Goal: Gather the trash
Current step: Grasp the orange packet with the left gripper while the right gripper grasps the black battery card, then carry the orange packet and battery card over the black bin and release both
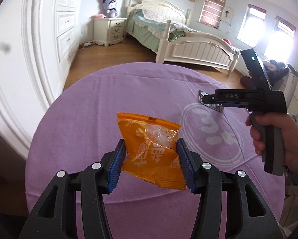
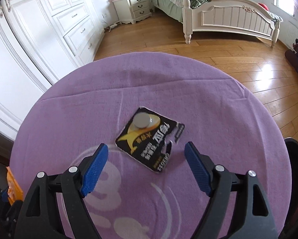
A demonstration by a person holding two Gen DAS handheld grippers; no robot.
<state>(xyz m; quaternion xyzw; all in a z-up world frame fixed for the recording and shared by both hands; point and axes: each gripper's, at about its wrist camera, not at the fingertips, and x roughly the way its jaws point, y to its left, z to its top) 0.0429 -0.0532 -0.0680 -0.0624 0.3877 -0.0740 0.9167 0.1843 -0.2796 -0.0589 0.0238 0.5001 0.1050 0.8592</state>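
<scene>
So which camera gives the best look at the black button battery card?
The right wrist view: the black battery card lies flat ahead of the open right gripper, coin cell and print visible. In the left wrist view, only its corner shows behind that gripper.

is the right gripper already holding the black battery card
No, the right gripper hangs open above the black battery card, which lies flat on the purple tablecloth with neither pad touching it.

one orange wrapper [image 1: 151,151], one black battery card [image 2: 149,142], two grippers.
</scene>
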